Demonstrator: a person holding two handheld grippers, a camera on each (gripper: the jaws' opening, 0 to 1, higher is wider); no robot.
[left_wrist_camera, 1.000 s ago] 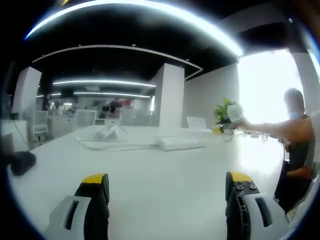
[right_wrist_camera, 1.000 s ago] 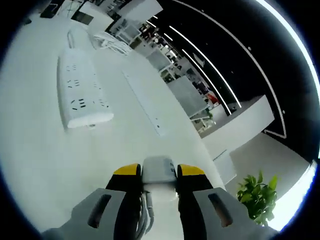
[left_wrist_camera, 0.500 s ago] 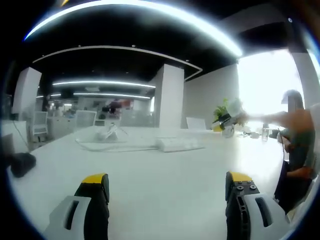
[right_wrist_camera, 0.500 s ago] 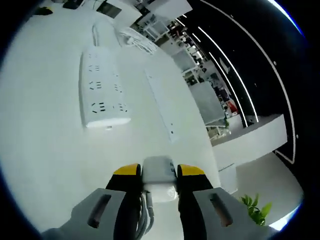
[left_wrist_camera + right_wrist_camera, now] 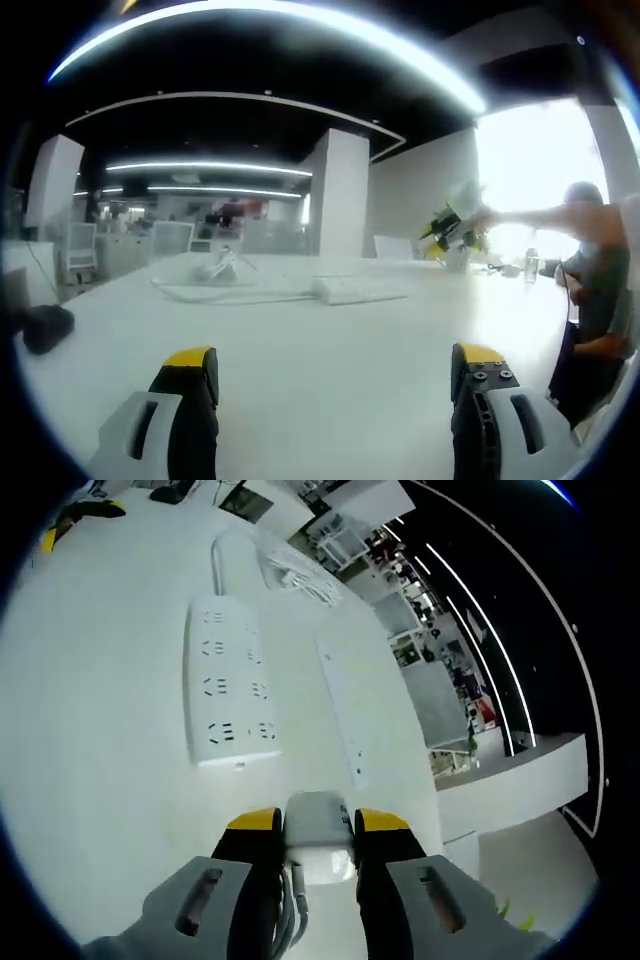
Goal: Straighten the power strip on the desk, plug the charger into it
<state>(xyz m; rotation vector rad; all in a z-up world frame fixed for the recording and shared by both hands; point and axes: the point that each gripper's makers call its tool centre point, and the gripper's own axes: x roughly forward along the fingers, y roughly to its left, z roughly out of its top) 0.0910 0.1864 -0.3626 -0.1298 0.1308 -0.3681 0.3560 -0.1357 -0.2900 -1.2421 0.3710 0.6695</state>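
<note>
A: Surface first. White desk (image 5: 330,350), long and bare-topped, in an open office; dark ceiling with curved light strips, a white pillar (image 5: 340,190) behind, bright window at the far right.

B: Left to right in the left gripper view?

A: A dark object (image 5: 45,327) at the left edge of the desk, kind unclear. Then a heap of white cable (image 5: 222,266), then the power strip (image 5: 358,288), lying flat near mid-desk. Right of that, the right gripper (image 5: 447,228), held up in the air by a person's outstretched arm (image 5: 540,215). Person at the far right edge.

B: And the left gripper (image 5: 335,375)?

A: Jaws spread wide, nothing between them, low over the desk.

B: Change from a second ago?

A: In the left gripper view the right gripper has risen and tipped; the desk has not shifted. In the right gripper view the power strip (image 5: 232,688) now sits nearer and more central; that view has swung round.

B: The charger?

A: White charger (image 5: 318,830) clamped between the right gripper's (image 5: 316,825) yellow-tipped jaws, its cable trailing down beside the left jaw. It hangs above the desk, just short of the strip's near end, not touching it.

B: Anything around the strip?

A: A flat white bar (image 5: 343,710) lies on its right, apart. Loose cable (image 5: 295,572) lies beyond its far end. The sockets lie open to view.
</note>
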